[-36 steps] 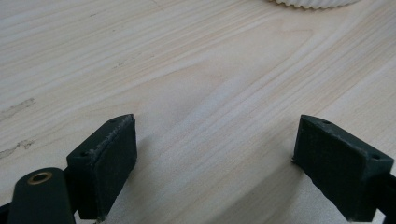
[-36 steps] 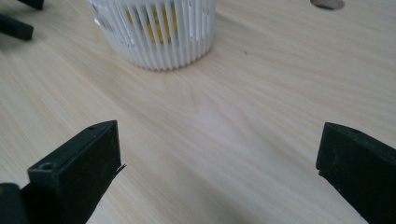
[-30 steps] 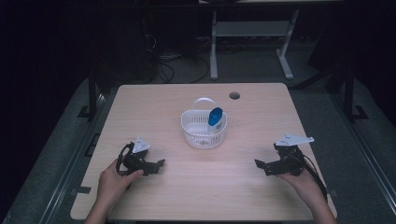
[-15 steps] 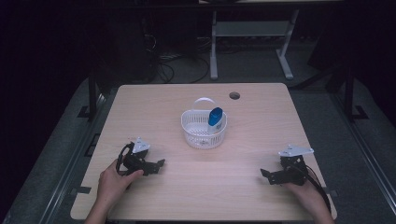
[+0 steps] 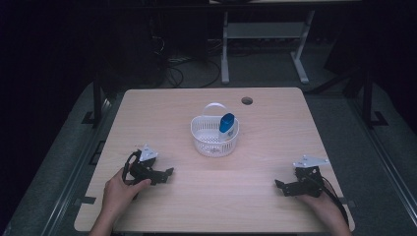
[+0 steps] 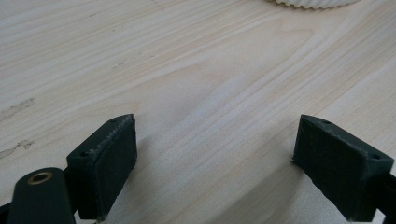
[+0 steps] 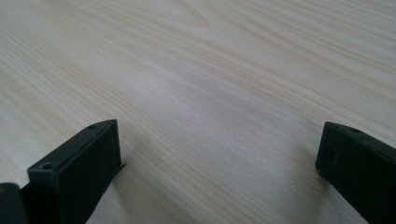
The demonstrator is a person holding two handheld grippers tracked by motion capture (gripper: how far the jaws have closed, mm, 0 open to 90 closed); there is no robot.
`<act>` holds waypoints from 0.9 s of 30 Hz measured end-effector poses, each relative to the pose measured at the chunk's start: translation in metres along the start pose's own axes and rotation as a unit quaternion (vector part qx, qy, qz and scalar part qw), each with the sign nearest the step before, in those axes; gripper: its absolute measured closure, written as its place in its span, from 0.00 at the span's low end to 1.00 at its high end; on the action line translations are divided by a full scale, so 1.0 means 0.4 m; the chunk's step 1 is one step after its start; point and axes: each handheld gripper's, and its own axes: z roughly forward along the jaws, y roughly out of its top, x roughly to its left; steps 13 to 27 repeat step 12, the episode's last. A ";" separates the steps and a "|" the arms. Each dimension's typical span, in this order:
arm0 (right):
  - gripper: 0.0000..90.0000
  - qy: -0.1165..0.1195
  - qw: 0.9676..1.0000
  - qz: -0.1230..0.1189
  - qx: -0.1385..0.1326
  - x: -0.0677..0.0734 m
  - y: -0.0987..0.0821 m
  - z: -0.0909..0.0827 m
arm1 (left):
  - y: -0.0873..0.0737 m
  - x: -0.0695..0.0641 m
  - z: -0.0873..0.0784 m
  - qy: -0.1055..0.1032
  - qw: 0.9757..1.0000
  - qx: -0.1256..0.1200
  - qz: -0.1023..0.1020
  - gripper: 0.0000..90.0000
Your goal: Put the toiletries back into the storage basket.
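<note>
Basket stands between 2 tools, well apart.

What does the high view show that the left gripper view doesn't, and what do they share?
High view alone: the whole white basket with its handle, a blue object standing inside against its rim, the round hole near the table's far edge, both hands, and the right gripper near the front right.

Left gripper view alone: a close look at the left gripper fingers, set wide apart with bare wood grain between them.

Both: the wooden table and the basket, of which the left gripper view catches just a sliver of ribbed base at its top edge.
</note>
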 end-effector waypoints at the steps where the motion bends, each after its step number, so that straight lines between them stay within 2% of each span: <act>1: 0.00 -0.003 1.000 0.002 -0.001 -0.002 0.000 0.000 | 0.000 0.000 0.000 0.000 1.000 0.000 0.000 0.14; 5: 0.00 -0.008 1.000 0.007 -0.002 -0.004 0.001 0.002 | 0.000 0.000 0.000 0.000 1.000 0.000 0.000 0.14; 27: 0.00 -0.010 1.000 0.009 -0.002 -0.004 0.001 0.002 | 0.000 0.000 0.000 0.000 1.000 0.000 0.000 0.14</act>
